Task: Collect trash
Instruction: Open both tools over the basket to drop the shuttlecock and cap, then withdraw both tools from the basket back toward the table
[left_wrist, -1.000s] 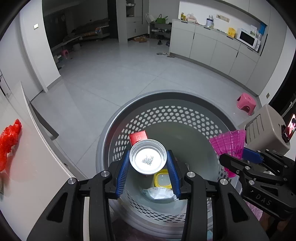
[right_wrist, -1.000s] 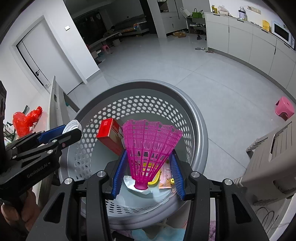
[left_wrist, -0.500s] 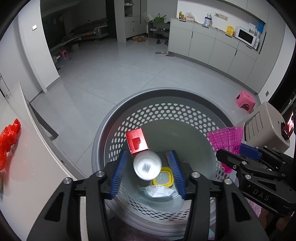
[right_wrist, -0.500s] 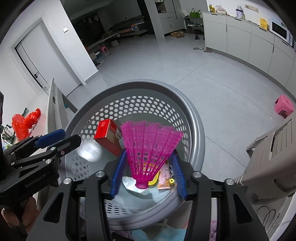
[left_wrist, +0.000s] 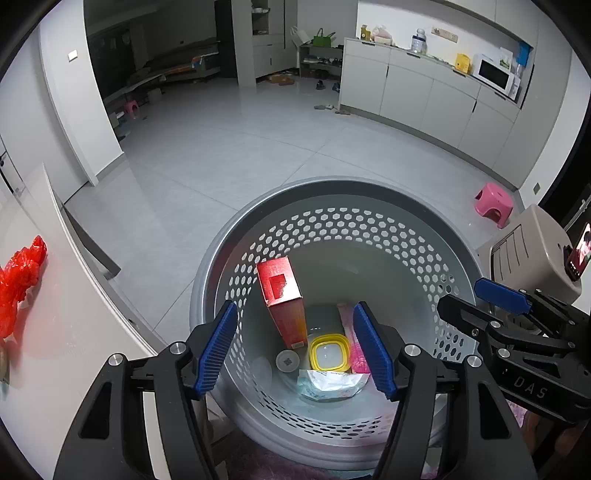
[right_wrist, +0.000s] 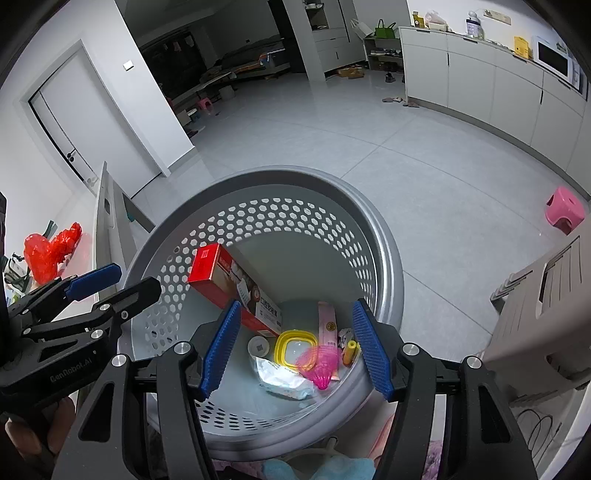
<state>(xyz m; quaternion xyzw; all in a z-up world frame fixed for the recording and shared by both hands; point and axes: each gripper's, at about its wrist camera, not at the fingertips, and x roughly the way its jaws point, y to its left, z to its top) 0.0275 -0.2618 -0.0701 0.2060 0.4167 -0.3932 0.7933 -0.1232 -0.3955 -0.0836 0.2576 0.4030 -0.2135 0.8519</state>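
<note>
with both sets of blue pads spread wide and nothing between them, the left tool (left_wrist: 295, 347) and the right tool (right_wrist: 295, 345) hang over the mouth of a grey perforated basket (left_wrist: 369, 225). each shows in the other's view: the right tool at the basket's right rim, the left tool at its left rim, a person's hand (right_wrist: 55, 428) gripping it. down on the basket floor lies a crumpled white wrapper (left_wrist: 328, 384) nearest the cameras, touching a yellow-rimmed square lid (left_wrist: 328, 352). just left of that lid sits a small round white cap (left_wrist: 288, 360) with a printed code on it. a pink shuttlecock (right_wrist: 321, 363) lies on its side, partly over the yellow lid, its image blurred, with a pink sachet (right_wrist: 327, 321) and a small yellow piece (right_wrist: 349, 352) beside it. a red carton (left_wrist: 282, 299) leans against the basket's left wall, its lower end near the cap. left of the basket, a red plastic bag (left_wrist: 20, 280) rests on a white tabletop (left_wrist: 55, 332). farther off, a pink stool (left_wrist: 493, 203) stands on the grey tiled floor (left_wrist: 240, 147), and white cabinets with a microwave (left_wrist: 495, 75) line the far wall.
</note>
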